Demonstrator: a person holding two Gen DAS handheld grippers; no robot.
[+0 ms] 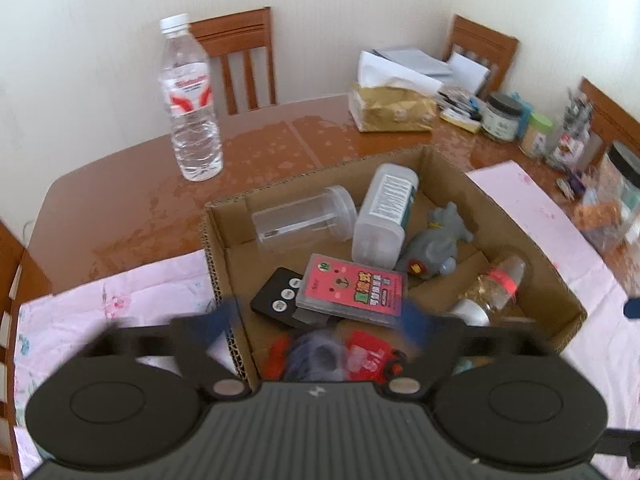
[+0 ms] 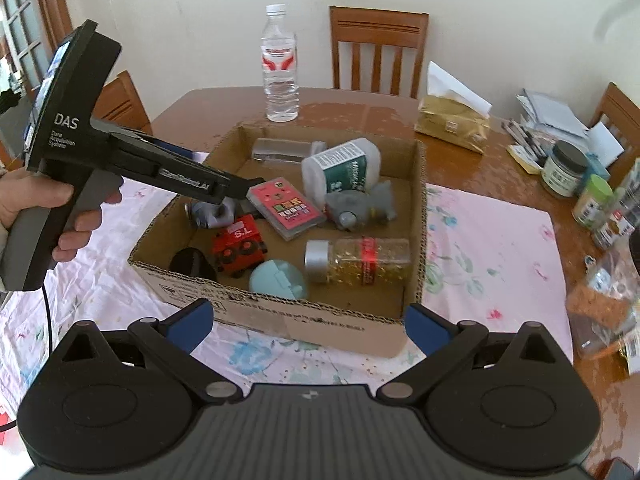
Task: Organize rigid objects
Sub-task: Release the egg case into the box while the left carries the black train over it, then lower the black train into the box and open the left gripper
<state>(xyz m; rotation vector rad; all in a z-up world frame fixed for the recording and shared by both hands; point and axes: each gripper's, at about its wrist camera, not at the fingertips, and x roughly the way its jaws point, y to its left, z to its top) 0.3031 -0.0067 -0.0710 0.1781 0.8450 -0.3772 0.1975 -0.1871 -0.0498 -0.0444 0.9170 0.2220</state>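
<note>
Centre of frame, cardboard box (image 2: 280,320) gathers loose items. Left gripper (image 2: 256,182) reaches over pink card case (image 2: 286,210) — opening unclear; right gripper (image 2: 308,320) wide open, empty — standby.

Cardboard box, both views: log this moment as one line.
left gripper: open, over cardboard box | right gripper: open, outside near wall | pink card case: in box | water bottle: upright on table

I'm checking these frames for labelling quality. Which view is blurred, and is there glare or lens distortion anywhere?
Left wrist view: motion blur smears the left tongs and the red toy beneath them; the water bottle is soft too. Right wrist view: sharp, the right tongs crisp. Both views: fisheye bending at the edges, window glare on the glossy table.
</note>
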